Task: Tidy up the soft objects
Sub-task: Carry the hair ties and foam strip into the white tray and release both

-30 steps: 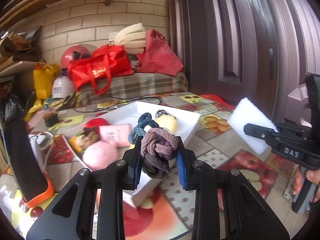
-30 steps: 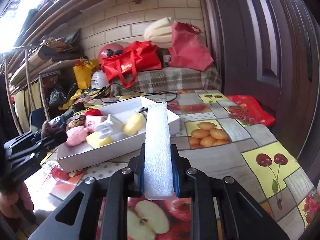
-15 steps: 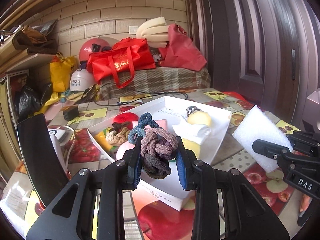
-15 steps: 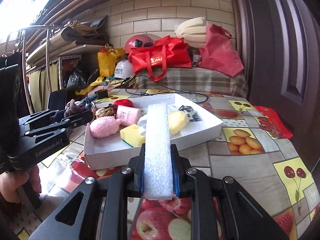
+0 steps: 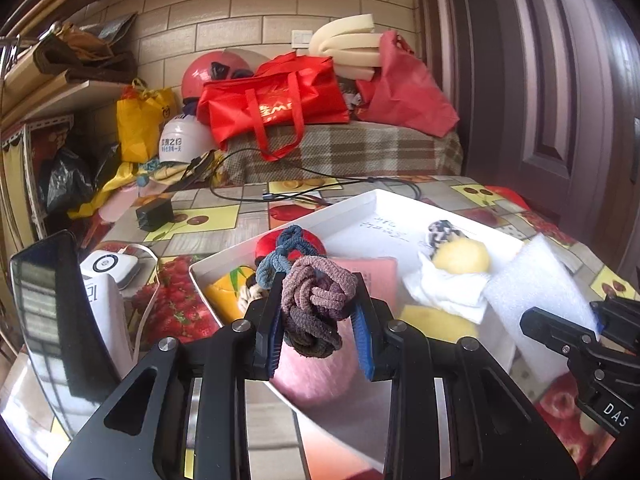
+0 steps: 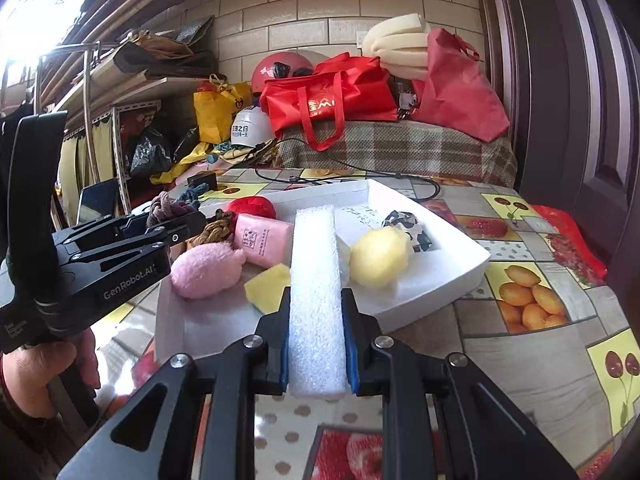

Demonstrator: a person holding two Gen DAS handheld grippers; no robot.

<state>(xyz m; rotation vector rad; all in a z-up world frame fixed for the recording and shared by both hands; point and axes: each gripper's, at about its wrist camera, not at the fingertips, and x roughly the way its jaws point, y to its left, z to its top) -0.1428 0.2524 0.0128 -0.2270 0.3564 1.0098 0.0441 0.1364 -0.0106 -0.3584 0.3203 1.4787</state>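
My left gripper (image 5: 318, 322) is shut on a knotted bundle of hair ties (image 5: 314, 300), brown, mauve and blue, held above the near left corner of the white tray (image 5: 362, 206). It also shows in the right wrist view (image 6: 172, 236) at the tray's left side. My right gripper (image 6: 316, 344) is shut on a white foam block (image 6: 314, 284), held over the tray's near edge (image 6: 436, 296). The foam block also shows in the left wrist view (image 5: 536, 280). In the tray lie a pink plush (image 6: 206, 266), a pink pack (image 6: 262, 240), a yellow sponge (image 6: 268, 286) and a yellow ball (image 6: 380, 256).
A fruit-print tablecloth (image 6: 536, 320) covers the table. A phone (image 5: 52, 308) and a white device (image 5: 110, 266) stand left of the tray. A black charger (image 5: 154, 216) and cable lie behind it. Red bags (image 5: 276, 108) and helmets pile at the back. A dark door (image 5: 540, 80) is on the right.
Both grippers have moved in toward the tray with their loads. The hair ties now hang over the tray's near left corner, and the foam block is over its near edge.
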